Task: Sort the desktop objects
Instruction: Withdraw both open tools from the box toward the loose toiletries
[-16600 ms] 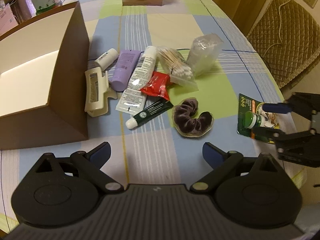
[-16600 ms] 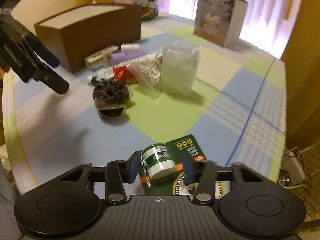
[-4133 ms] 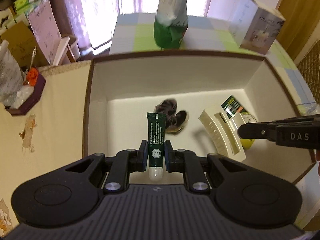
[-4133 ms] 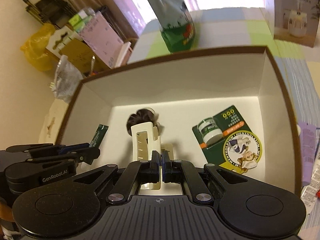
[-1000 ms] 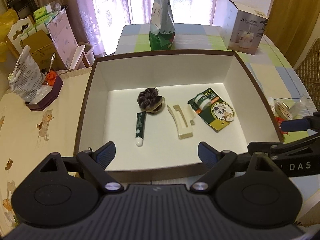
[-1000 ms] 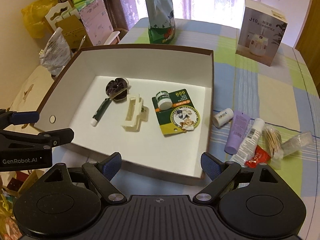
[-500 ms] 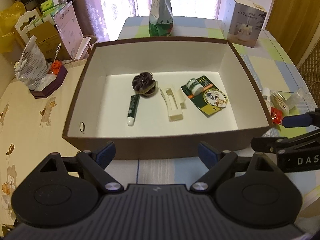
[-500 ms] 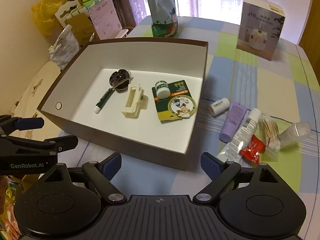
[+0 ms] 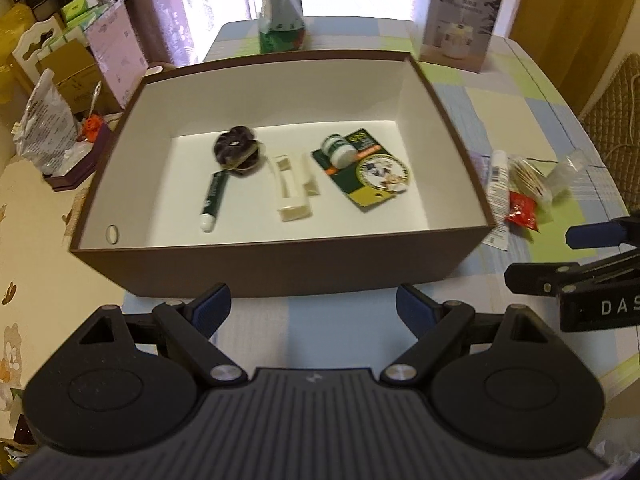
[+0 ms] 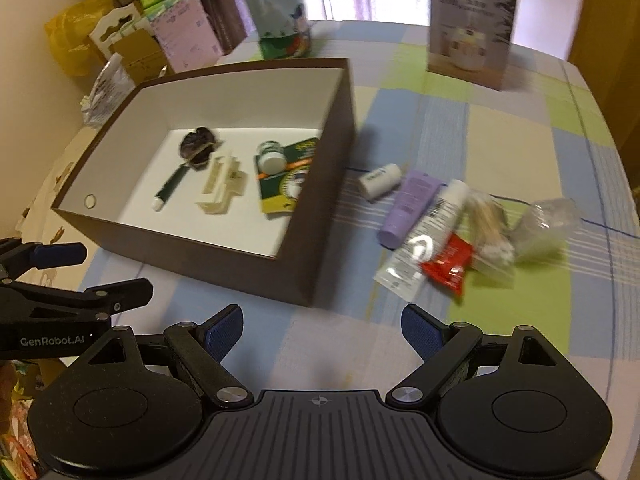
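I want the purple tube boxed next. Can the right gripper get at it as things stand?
Probably yes: the right gripper is open and empty, the purple tube lies uncovered beside the box, though a white tube lies alongside it.
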